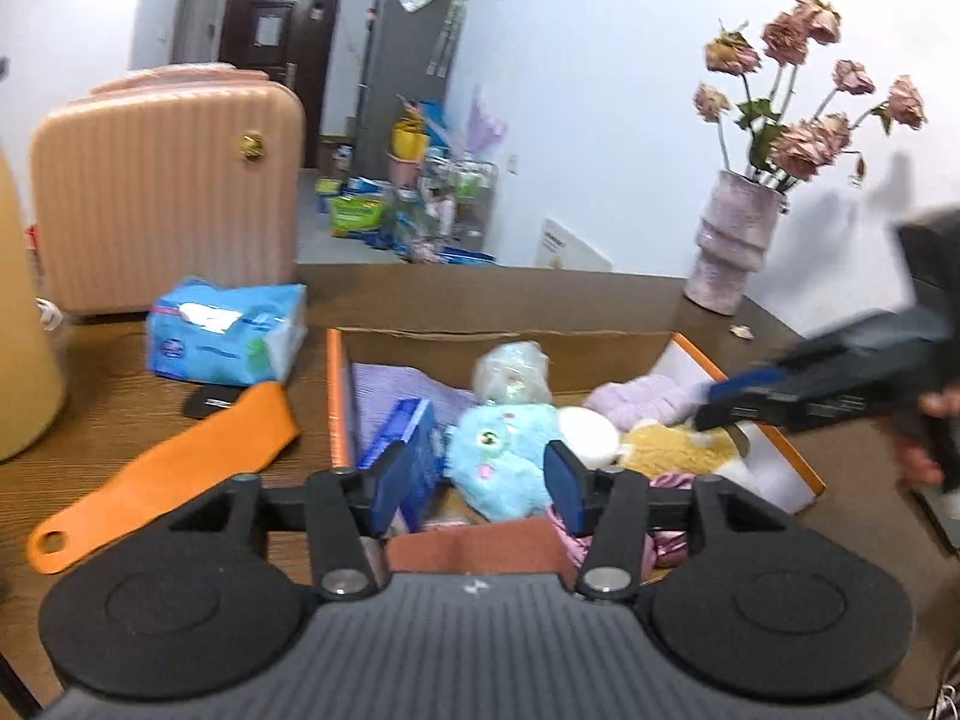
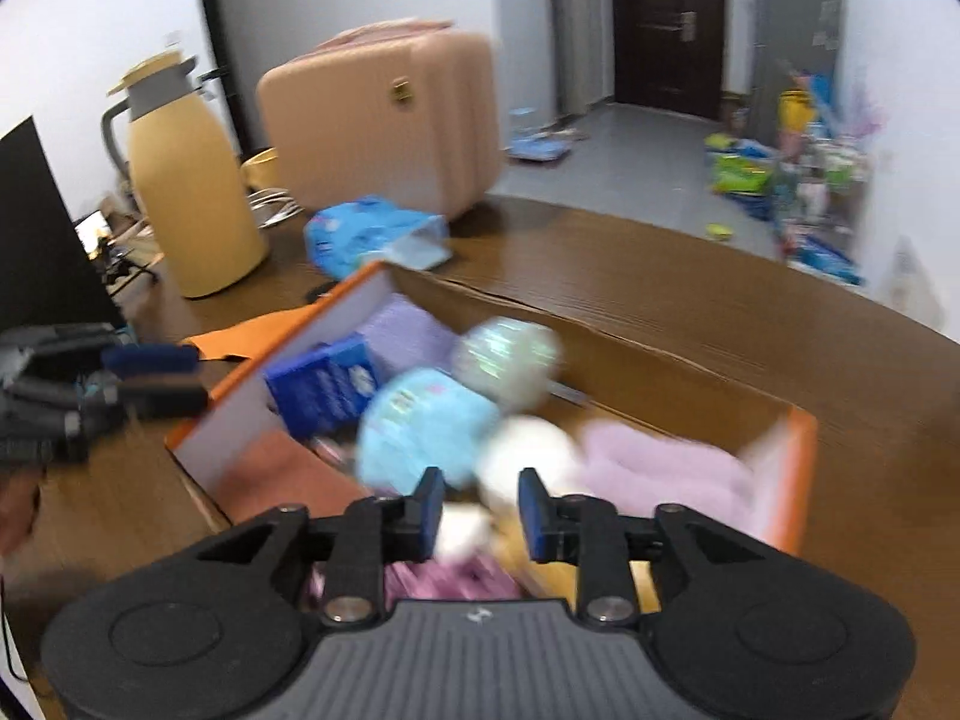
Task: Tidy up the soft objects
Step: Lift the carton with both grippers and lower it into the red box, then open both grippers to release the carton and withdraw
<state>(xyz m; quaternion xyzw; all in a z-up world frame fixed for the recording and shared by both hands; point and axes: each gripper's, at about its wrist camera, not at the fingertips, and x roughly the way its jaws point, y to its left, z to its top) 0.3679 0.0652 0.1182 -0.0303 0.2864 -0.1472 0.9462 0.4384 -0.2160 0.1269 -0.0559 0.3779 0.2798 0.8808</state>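
The left gripper (image 1: pixel 480 483) stood partly open above the near edge of the cardboard box (image 1: pixel 510 343), with nothing between its pads. The light-blue plush toy (image 1: pixel 501 456) appeared in the gap between the pads but lay lower down, inside the box, apart from them.

The right gripper (image 2: pixel 480 513) stood with a narrower gap, also empty, over the near end of the box as its own view showed it. In the left wrist view, it reached in over the right edge of the box, held by a hand (image 1: pixel 918 450); its jaws there were blurred.

Inside the box, the blue plush lay near the middle. A white round soft item (image 1: pixel 591 435) touched it on the right. A yellow plush (image 1: pixel 678 450) lay beside that, and a lilac fluffy item (image 1: pixel 636 399) lay toward the far right corner. A clear-wrapped bundle (image 1: pixel 510 372) stood against the far wall, and a blue packet (image 1: pixel 408 450) leaned at the left wall.

On the table (image 1: pixel 120 396), left of the box, lay an orange strap (image 1: pixel 174 468) and a blue tissue pack (image 1: pixel 228 330). A pink suitcase (image 1: pixel 162 186) stood at the far left edge. A vase of dried roses (image 1: pixel 732 240) stood at the far right corner.
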